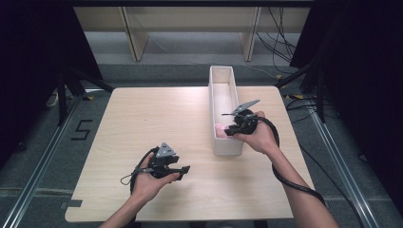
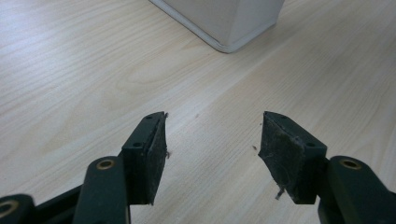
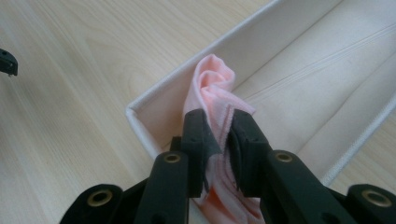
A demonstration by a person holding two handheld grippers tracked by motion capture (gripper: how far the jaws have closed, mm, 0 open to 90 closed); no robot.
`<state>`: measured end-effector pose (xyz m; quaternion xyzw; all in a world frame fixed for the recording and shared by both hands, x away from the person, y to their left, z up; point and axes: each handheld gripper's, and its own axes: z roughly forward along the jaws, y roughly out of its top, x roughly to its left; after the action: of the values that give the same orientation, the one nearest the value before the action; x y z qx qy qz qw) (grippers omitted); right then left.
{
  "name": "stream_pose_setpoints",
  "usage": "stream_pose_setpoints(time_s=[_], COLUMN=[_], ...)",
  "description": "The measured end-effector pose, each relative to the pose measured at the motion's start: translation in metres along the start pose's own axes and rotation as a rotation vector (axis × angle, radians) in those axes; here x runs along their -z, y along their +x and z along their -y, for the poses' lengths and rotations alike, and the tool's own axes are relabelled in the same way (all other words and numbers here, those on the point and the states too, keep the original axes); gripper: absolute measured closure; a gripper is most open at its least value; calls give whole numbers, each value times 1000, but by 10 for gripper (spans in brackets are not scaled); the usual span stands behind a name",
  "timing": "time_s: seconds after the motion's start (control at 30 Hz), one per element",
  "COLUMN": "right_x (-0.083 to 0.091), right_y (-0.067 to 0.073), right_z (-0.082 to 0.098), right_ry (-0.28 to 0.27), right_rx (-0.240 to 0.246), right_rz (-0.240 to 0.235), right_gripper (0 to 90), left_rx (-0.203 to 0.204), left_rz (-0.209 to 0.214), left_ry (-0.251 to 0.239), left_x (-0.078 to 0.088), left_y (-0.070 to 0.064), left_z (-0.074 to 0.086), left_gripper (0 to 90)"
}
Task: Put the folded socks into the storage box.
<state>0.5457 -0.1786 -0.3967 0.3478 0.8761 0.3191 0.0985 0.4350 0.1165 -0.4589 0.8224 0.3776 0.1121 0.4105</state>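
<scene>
A pink cloth (image 3: pixel 212 84) hangs bunched over the near corner of a long white box (image 3: pixel 187 77). My right gripper (image 3: pixel 219 135) is shut on it, with folds of the fabric squeezed between the pads. From above, the right gripper (image 1: pixel 231 129) reaches in over the box's near end (image 1: pixel 227 148), where the pink cloth (image 1: pixel 219 128) peeks out. My left gripper (image 1: pixel 183 169) rests low over the bare wood, left of the box. Its jaws (image 2: pixel 212 140) stand open with nothing between them, pointing toward the box's corner (image 2: pixel 224 23).
The light wooden table (image 1: pixel 142 118) holds just the box, which stands right of centre and runs front to back. Black cables (image 1: pixel 285 175) trail from both grippers. Dark tripods and cables stand on the floor around the table.
</scene>
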Motion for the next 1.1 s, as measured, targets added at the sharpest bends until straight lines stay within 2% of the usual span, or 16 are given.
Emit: stream_pose_setpoints(time_s=[0.1, 0.13, 0.17, 0.2, 0.27, 0.37, 0.63, 0.67, 0.73, 0.83, 0.87, 0.9, 0.97, 1.0, 1.07, 1.1], right_x=[-1, -3, -2, -3, -2, -4, -3, 0, -2, -2, 0, 2, 3, 4, 2, 2], right_y=[-2, 0, 1, -1, 0, -3, -5, -2, -4, -3, -3, 0, -2, 0, 0, -1], right_z=[0, 0, 0, 0, 0, 1, 2, 1, 2, 1, 1, 0, 1, 0, 1, 2], right_ry=[-4, -10, -7, -13, 3, -21, -10, 18, -8, -9, 4, 18, 16, 25, 7, 2], right_rx=[27, 11, -1, 19, 12, 37, 52, -18, 5, 4, -2, -45, -32, -67, -58, -37], right_rz=[13, 21, 20, 9, 12, 15, -2, 5, -11, -17, -21, -29, -33, -29, -29, -37], right_gripper=[771, 771, 771, 772, 772, 773, 770, 767, 763, 757, 754, 755, 758, 760, 763, 764], left_rx=[0, 0, 6, 5, -3, 0, 3, 1, 4, 5, 5, 8, 7, 7, 6, 5], left_rz=[-6, 1, 1, 0, 0, -1, -2, -2, -2, -2, -2, -1, -6, -5, 0, -1], left_ry=[0, 0, -6, -4, 4, 4, 2, 3, 1, 3, 4, 3, 0, 2, 3, 4], left_x=[0, -1, -1, -1, -1, -1, -1, 0, -1, -1, -1, -1, -1, -1, -1, -1], left_y=[0, 0, 0, 0, 0, 0, 0, 1, 1, 0, 0, 0, 1, 1, 1, 1], left_z=[0, 1, 1, 1, 1, 1, 2, 2, 2, 3, 3, 3, 2, 2, 2, 2], left_gripper=[404, 403, 403, 404, 404, 403, 404, 404, 403, 403, 403, 403, 404, 403, 404, 404])
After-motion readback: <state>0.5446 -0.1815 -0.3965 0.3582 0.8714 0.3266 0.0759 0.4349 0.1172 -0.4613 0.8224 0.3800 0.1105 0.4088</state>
